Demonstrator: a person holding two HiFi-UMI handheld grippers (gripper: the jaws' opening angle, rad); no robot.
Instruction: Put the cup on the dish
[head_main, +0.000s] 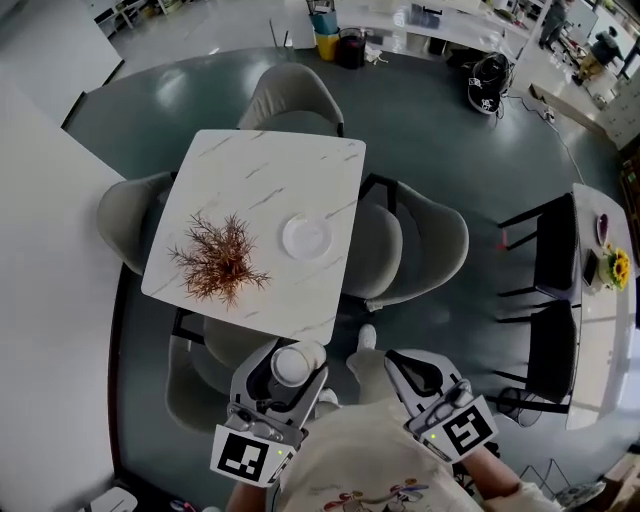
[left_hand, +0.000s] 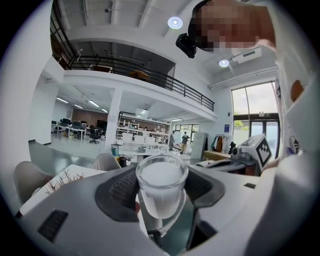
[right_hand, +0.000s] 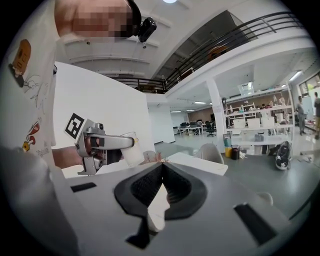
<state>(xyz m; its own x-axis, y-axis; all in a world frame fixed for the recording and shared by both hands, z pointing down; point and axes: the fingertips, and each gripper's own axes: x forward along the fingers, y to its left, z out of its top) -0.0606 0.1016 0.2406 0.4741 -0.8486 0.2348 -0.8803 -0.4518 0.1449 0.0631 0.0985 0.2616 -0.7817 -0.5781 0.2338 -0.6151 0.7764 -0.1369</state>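
Note:
A frosted white glass cup (head_main: 289, 366) is held upright between the jaws of my left gripper (head_main: 290, 372), low in the head view and short of the table's near edge. In the left gripper view the cup (left_hand: 161, 187) fills the gap between the dark pads. The white dish (head_main: 306, 237) lies on the marble table (head_main: 240, 175), right of centre. My right gripper (head_main: 407, 371) hangs beside the left one, shut with nothing in it; its pads meet in the right gripper view (right_hand: 161, 181), where the left gripper and cup (right_hand: 131, 150) show at the left.
A dry reddish-brown branch bouquet (head_main: 220, 258) lies on the table left of the dish. Grey chairs (head_main: 415, 245) surround the table on all sides. A black table with chairs (head_main: 555, 290) stands to the right, on a dark green floor.

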